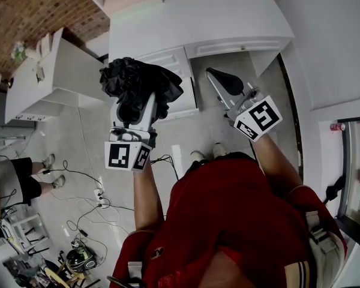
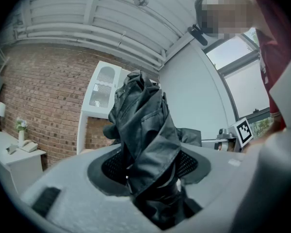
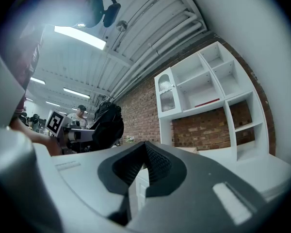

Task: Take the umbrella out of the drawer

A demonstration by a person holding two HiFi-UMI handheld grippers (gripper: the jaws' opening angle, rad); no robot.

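Since the left claw (image 1: pixel 134 116) was clamped on the bundled black umbrella (image 1: pixel 138 83), it hung in the air above the white drawer unit (image 1: pixel 168 59), so it looked already out. Right claw (image 1: pixel 223 81) was closed on nothing, parked alongside, likely spare. Farther off were floor cables (image 1: pixel 90 185) and a bystander (image 1: pixel 18 182); nothing blocked the path.

The person held both bare forearms out ahead, side by side and well apart. The left gripper (image 1: pixel 135 105) pointed level, its jaws clamped on the bundled black umbrella (image 1: pixel 139 80). The right gripper (image 1: pixel 222 83) pointed roughly level, its jaws closed together with nothing between them.
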